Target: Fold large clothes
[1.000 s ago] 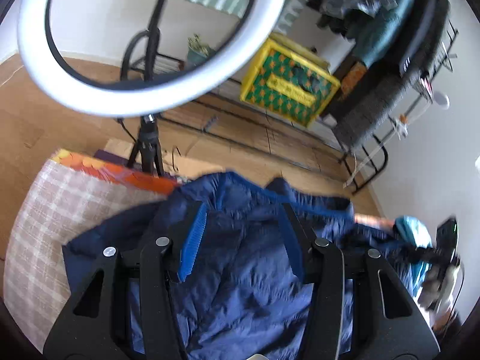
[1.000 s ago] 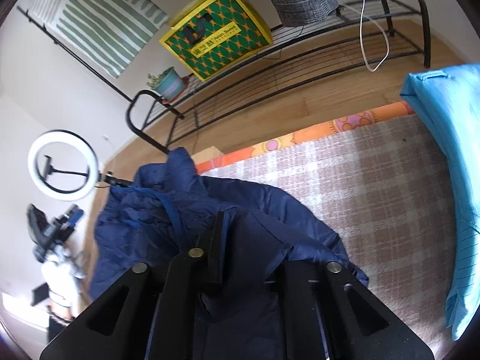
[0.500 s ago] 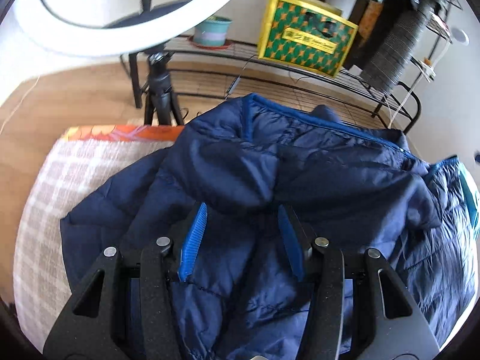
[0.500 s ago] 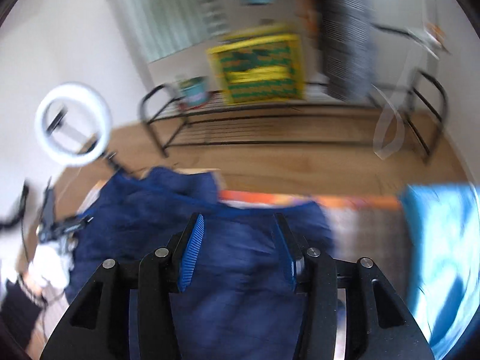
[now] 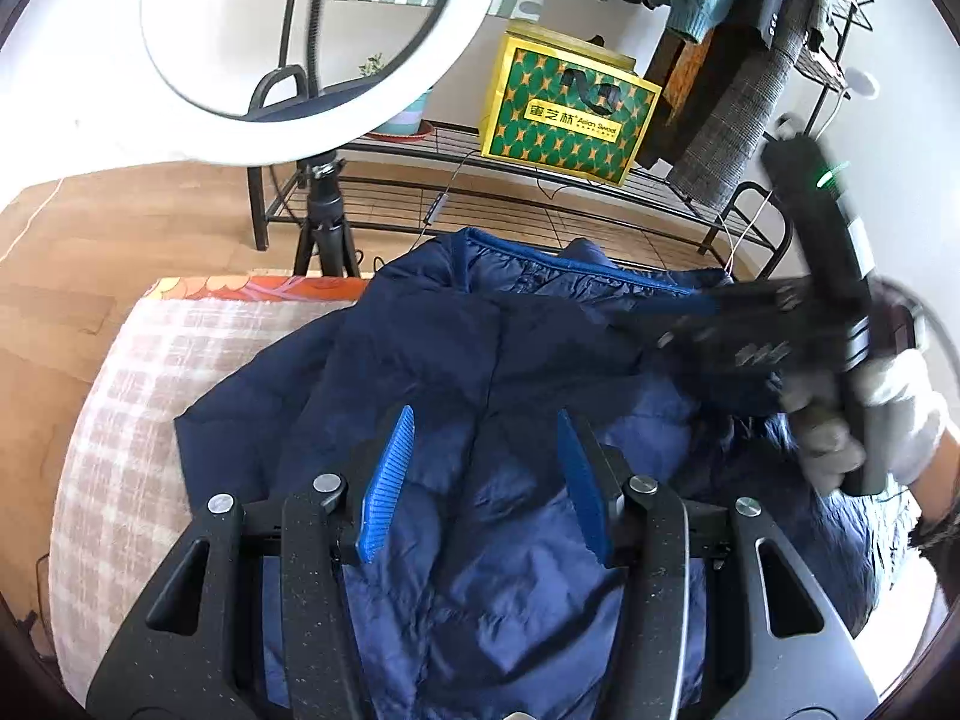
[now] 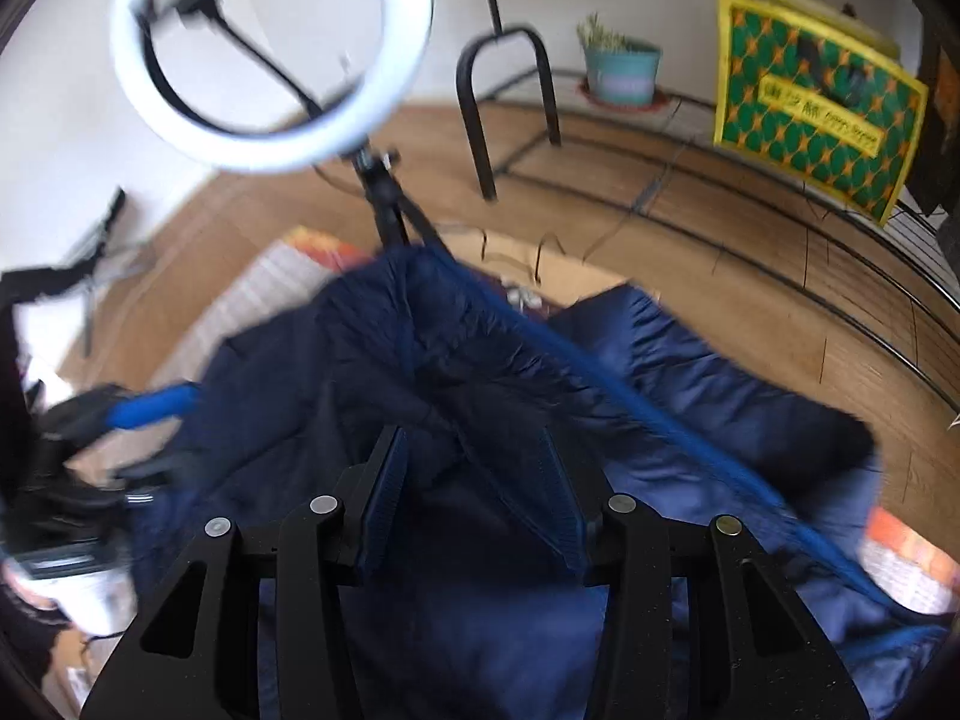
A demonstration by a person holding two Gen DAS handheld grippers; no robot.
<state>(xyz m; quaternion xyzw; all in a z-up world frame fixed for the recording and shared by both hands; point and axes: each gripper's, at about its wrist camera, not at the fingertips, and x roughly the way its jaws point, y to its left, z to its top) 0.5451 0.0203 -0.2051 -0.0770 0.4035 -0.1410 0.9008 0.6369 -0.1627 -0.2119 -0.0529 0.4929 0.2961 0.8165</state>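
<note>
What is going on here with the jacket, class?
A person holds a handheld gripper in each hand above a navy blue quilted puffer jacket spread on a checked pink-and-white blanket. The left gripper hovers over the jacket's middle, open, nothing pinched. The right gripper, held in a white-gloved hand, is blurred over the jacket's collar side, fingers apart with no fabric clamped. The jacket is rumpled and not yet folded.
</note>
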